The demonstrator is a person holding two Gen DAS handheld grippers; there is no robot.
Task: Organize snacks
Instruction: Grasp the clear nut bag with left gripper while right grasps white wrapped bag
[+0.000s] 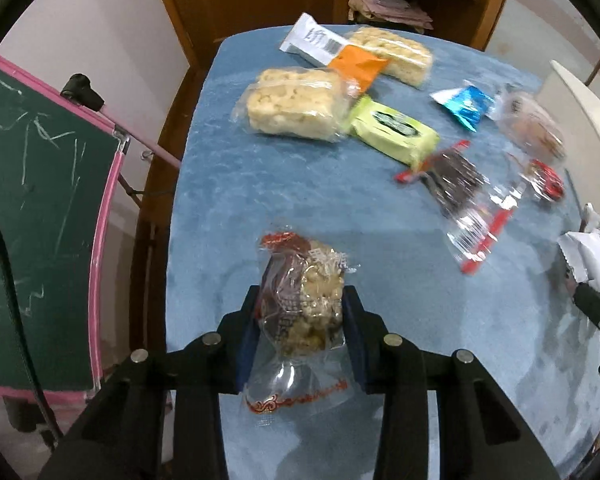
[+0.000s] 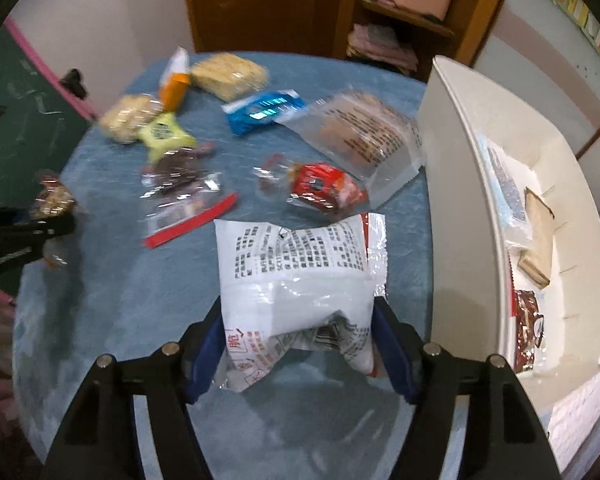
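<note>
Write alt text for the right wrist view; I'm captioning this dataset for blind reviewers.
The right gripper clamps a white printed snack packet above a blue tablecloth strewn with wrapped snacks. A white bin holding a few packets stands to the right; at far left, the left gripper holds a small clear-wrapped snack.
</note>
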